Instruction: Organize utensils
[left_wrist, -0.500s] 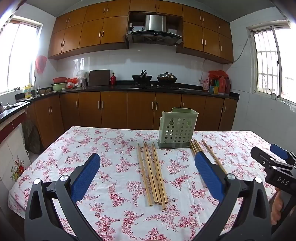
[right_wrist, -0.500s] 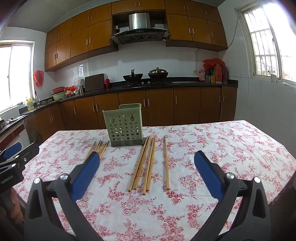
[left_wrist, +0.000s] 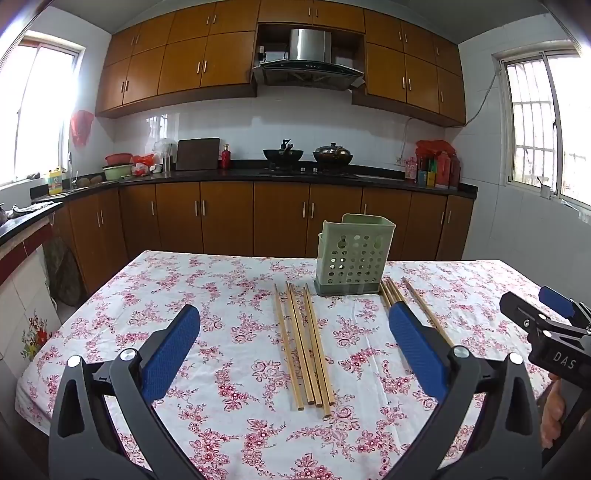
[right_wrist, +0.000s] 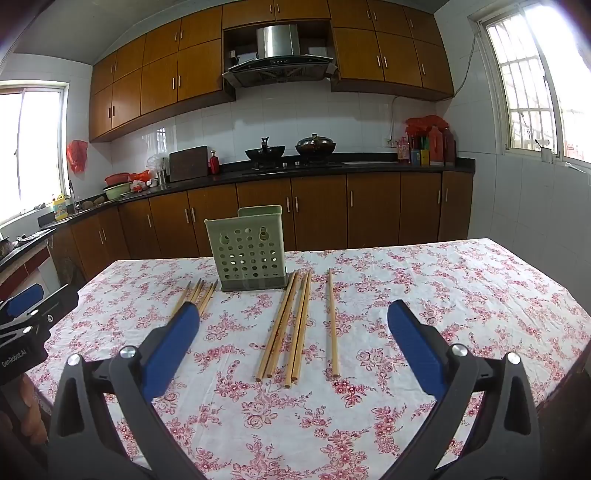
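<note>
Left wrist view, left gripper (left_wrist: 294, 341) tilted slightly down, jaws wide, above chopsticks (left_wrist: 306, 343)

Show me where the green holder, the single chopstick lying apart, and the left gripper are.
green holder (right_wrist: 248, 258): right wrist view, perforated front wall.
single chopstick (right_wrist: 332, 325): right wrist view, mid-shaft.
left gripper (left_wrist: 293, 349): left wrist view, between its fingertips.

Readable in the left wrist view: "DAS" in white letters on the black body of the right gripper (left_wrist: 554, 317). Readable in the right wrist view: "GenRobot.AI" in white on the black body of the left gripper (right_wrist: 27, 306). Bottle labels on the counter too small to read.
</note>
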